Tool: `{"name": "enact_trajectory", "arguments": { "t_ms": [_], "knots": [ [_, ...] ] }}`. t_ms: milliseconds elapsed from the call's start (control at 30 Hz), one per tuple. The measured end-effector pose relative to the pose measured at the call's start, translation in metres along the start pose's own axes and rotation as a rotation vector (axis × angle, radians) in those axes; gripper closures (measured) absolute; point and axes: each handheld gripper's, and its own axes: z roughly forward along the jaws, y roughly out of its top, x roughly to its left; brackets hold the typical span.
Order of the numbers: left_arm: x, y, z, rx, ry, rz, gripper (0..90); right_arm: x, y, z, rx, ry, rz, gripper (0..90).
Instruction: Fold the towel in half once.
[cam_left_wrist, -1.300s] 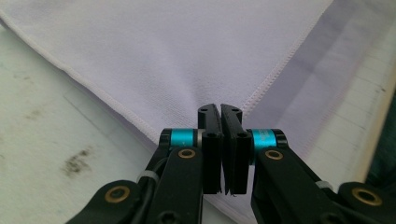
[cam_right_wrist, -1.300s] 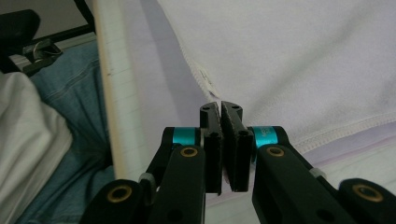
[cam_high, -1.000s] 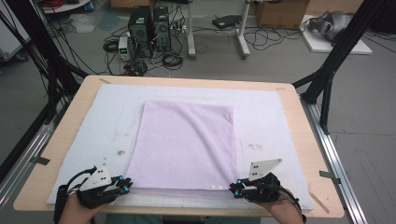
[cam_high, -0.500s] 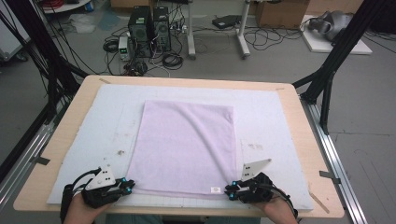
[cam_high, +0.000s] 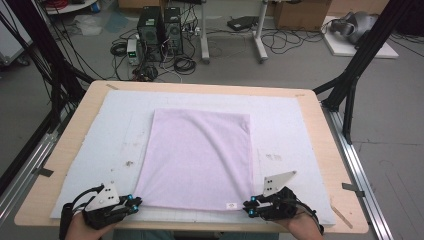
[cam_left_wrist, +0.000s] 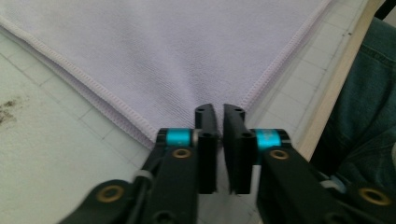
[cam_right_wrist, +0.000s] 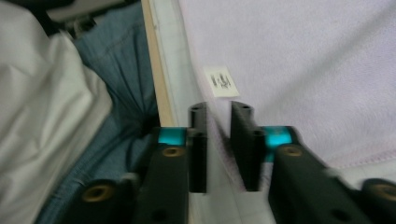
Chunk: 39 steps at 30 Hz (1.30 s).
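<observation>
Lying flat on the white mat (cam_high: 100, 130), the lilac towel (cam_high: 200, 155) has its near corners pinched by the left gripper (cam_high: 136, 201) and right gripper (cam_high: 246, 206), jaws nearly pressed together

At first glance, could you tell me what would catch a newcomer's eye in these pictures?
A pale lilac towel lies spread flat in the middle of the white mat on the wooden table. The left gripper and right gripper sit at its two near corners, with a small white label by the right one.
</observation>
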Motion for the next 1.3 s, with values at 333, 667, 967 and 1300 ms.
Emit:
{"name": "enact_trajectory", "arguments": {
  "t_ms": [333,667,967,1300],
  "knots": [
    [0.011,-0.003,0.01,0.015,0.017,-0.016,80.2,-0.01,0.011,0.01,-0.052,-0.058,0.006,73.6],
    [0.014,-0.004,0.007,0.006,0.011,-0.038,77.1,-0.013,-0.008,0.015,-0.005,-0.118,0.025,72.5],
    [0.025,0.022,0.003,-0.061,0.025,-0.067,59.9,-0.029,0.018,-0.004,-0.093,-0.181,0.057,55.0],
    [0.051,0.061,0.006,-0.105,0.013,-0.089,41.1,-0.052,0.048,-0.014,-0.146,-0.249,0.073,37.2]
  ]
}}
